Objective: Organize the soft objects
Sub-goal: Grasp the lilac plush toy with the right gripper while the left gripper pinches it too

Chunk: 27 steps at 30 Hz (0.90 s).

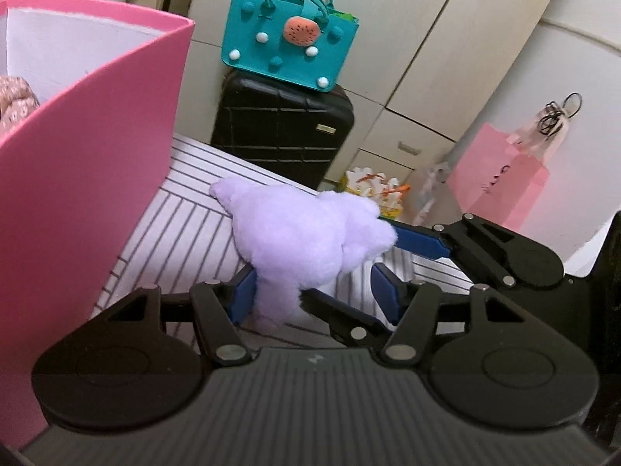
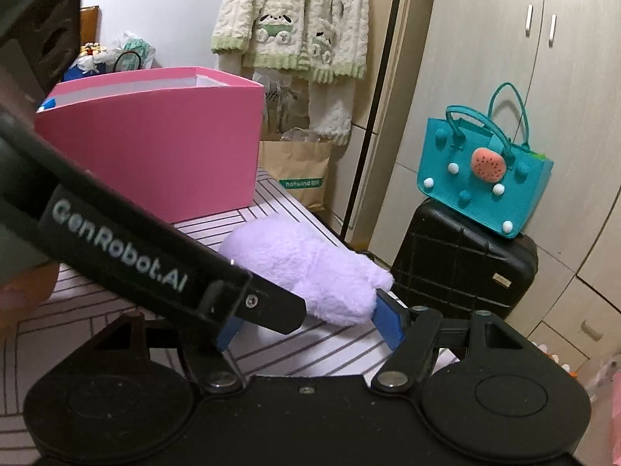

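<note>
A lilac plush toy (image 1: pixel 295 233) lies on the striped table top (image 1: pixel 186 202), close to a tall pink box (image 1: pixel 97 155). My left gripper (image 1: pixel 313 297) is open around the toy's lower part: its left pad (image 1: pixel 242 299) touches the fur and its right pad (image 1: pixel 384 295) stands clear. My right gripper (image 1: pixel 349 262) reaches in from the right with a finger on each side of the toy's right end. In the right wrist view the plush toy (image 2: pixel 322 268) lies between the fingers of my right gripper (image 2: pixel 306 312), which is open. Its right pad (image 2: pixel 388 322) touches the fur, and the left gripper's body (image 2: pixel 128 248) hides the left pad.
A pink patterned soft thing (image 1: pixel 15 105) lies inside the box. Past the table's far edge stands a black suitcase (image 1: pixel 283 132) with a teal felt bag (image 1: pixel 287 35) on top. A pink paper bag (image 1: pixel 500 182) hangs at the right. A brown paper bag (image 2: pixel 299 171) sits beyond the pink box (image 2: pixel 155 147).
</note>
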Tool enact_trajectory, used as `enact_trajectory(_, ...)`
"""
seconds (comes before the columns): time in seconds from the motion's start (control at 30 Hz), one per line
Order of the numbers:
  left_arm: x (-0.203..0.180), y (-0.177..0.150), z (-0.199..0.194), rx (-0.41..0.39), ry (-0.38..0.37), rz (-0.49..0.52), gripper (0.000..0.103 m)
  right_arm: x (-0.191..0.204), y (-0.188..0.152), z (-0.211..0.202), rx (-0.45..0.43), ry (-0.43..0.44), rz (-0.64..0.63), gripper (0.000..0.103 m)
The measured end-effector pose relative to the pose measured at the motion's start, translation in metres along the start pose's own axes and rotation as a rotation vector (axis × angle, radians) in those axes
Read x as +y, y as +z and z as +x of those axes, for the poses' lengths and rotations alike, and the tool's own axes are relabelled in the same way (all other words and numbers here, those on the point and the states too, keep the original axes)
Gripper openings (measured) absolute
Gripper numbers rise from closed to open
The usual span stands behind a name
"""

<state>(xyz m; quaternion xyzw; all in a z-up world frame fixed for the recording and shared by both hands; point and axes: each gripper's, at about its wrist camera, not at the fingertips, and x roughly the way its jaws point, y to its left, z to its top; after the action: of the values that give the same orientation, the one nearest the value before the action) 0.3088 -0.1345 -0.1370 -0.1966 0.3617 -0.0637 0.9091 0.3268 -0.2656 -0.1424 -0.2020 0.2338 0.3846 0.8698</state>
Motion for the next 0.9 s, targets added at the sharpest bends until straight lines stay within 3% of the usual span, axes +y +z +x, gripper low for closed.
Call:
enact_trajectory(0.27,-0.01,-0.01,-0.017,0.052,-0.058,0.043,0.061,0.016,-0.004,-0.029,0.02,-0.025,0.03,0.076)
enact_trajectory(0.57,-0.015,-0.028,-0.038,0.165,-0.167,0.042,0.061,0.041,-0.023,-0.067,0.052,-0.064,0.129,0.077)
enact_trajectory(0.7,-0.015,-0.037,-0.044,0.219,-0.202,0.063,0.061,0.054,-0.034,-0.082,0.076,-0.057,0.142,0.084)
enact_trajectory(0.9,-0.022,-0.035,-0.049,0.16,-0.157,0.123,0.063,0.06,-0.043,-0.083,0.092,-0.118,0.153,0.092)
